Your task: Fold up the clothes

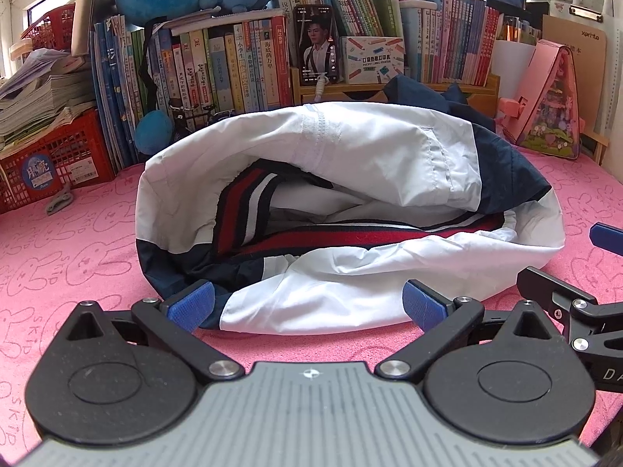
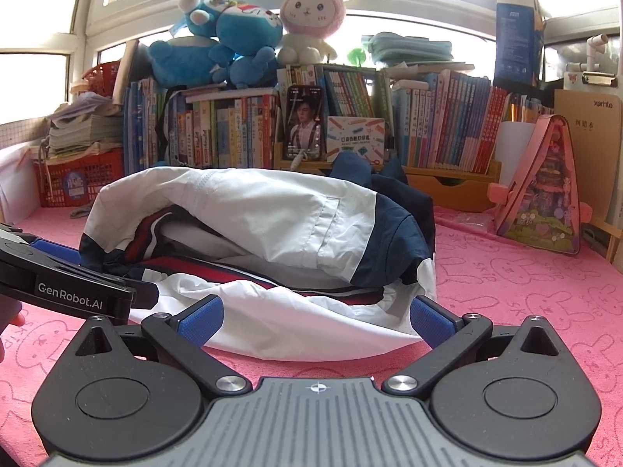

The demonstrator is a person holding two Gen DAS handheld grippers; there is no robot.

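Observation:
A white and navy jacket (image 1: 350,179) with a red, white and navy striped hem lies folded over in a loose bundle on the pink towel (image 1: 58,257). It also shows in the right wrist view (image 2: 272,218). My left gripper (image 1: 307,305) is open, its blue pads at either side of the jacket's near white edge, holding nothing. My right gripper (image 2: 315,321) is open at the same near edge, further right, also empty. The left gripper's body (image 2: 70,284) shows at the left of the right wrist view; the right gripper's finger (image 1: 605,235) shows at the right edge of the left wrist view.
Rows of books (image 1: 233,66) on a wooden shelf stand behind the jacket, with plush toys (image 2: 233,46) on top. A red crate (image 1: 58,159) with stacked papers stands at the left. A pink triangular toy house (image 2: 541,186) stands at the right. A phone (image 1: 315,44) leans on the books.

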